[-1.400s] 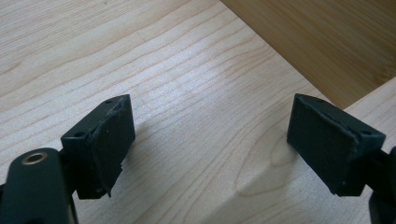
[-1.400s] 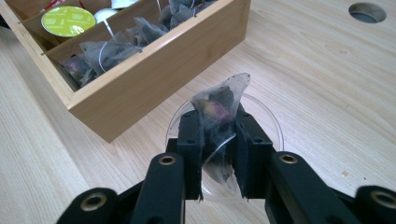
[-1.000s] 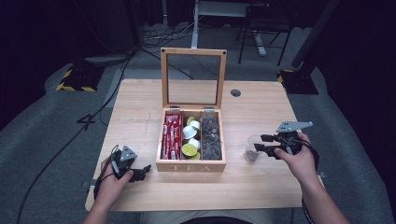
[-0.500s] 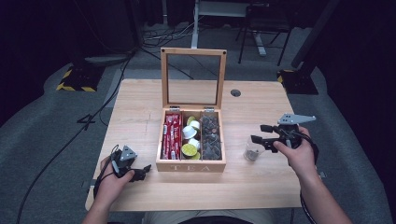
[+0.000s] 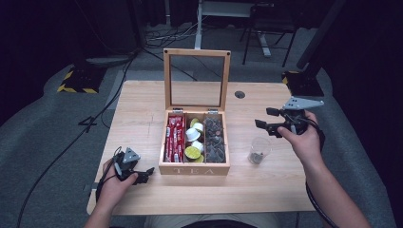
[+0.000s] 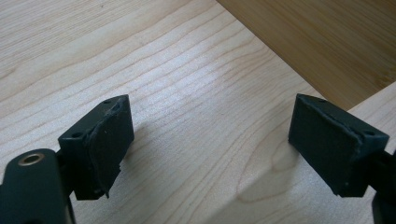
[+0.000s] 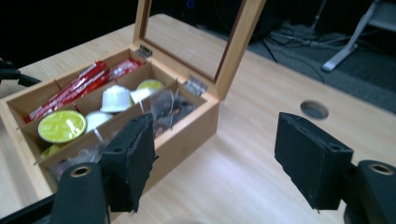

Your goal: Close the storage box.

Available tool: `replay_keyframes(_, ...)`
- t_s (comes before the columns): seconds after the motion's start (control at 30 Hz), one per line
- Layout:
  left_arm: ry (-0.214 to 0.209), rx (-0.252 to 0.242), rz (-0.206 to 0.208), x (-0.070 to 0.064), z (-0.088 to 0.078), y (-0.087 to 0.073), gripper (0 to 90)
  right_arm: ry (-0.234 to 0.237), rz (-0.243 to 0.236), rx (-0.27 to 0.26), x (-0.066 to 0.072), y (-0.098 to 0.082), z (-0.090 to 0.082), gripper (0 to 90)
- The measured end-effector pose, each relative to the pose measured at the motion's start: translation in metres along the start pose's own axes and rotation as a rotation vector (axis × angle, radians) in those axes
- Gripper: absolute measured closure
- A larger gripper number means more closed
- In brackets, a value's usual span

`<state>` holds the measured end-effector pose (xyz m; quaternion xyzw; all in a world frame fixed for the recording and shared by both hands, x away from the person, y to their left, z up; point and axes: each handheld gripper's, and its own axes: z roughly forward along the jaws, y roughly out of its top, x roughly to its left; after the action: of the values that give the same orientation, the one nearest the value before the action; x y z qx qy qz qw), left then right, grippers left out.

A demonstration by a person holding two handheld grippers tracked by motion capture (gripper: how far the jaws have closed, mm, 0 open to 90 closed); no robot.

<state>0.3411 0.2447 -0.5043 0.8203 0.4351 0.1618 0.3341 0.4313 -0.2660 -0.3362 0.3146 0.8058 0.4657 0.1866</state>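
Rising off the clear cup [image 5: 259, 151] since the earlier high view, the right gripper [image 5: 267, 124] is now hanging above and a little up-frame of it, where a second ago it was level with the cup's rim; its jaws have just been opening, and nothing is sitting between them.

At the lower left of the high view the left gripper [image 5: 142, 175] is resting on the tabletop [image 5: 142, 109] just beside the front left corner of the tea box [image 5: 194, 169], as it was before. In the left gripper view its two pads are standing well apart with only bare wood between them, so it is released.

At the frame's centre the tea box is standing with its glass lid [image 5: 196, 79] upright, red sticks in the left compartment, pods in the middle one, dark bags in the right one.

To the right of the box the cup is standing upright on the tabletop with something dark in its bottom. It is lying below the right gripper in the frame and well apart from the left gripper, so the right hand is much the nearer; in the right gripper view the open jaws are pointing toward the box's right compartment
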Motion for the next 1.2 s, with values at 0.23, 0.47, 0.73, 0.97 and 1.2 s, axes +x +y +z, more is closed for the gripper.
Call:
replay_keyframes(0.23, 0.000, 0.000, 0.000, 0.000, 0.000, 0.000, 14.6, 0.011, -0.018, -0.024, -0.005, 0.026, 0.009, 29.4)
replay_keyframes(0.47, 0.000, 0.001, -0.001, 0.000, 0.000, 0.000, 14.6, 0.034, -0.034, -0.037, -0.009, 0.044, 0.020, 29.9)
replay_keyframes(0.73, 0.000, 0.000, 0.000, 0.000, 0.000, 0.000, 14.6, 0.041, -0.038, -0.076, -0.020, 0.068, 0.034, 30.6)
replay_keyframes(0.97, -0.001, 0.000, 0.000, 0.000, 0.000, 0.000, 14.6, 0.056, -0.021, -0.097, -0.034, 0.091, 0.061, 30.6)
replay_keyframes(1.2, -0.001, 0.000, 0.000, 0.000, 0.000, 0.000, 14.6, 0.058, -0.021, -0.083, -0.043, 0.110, 0.082, 30.4)
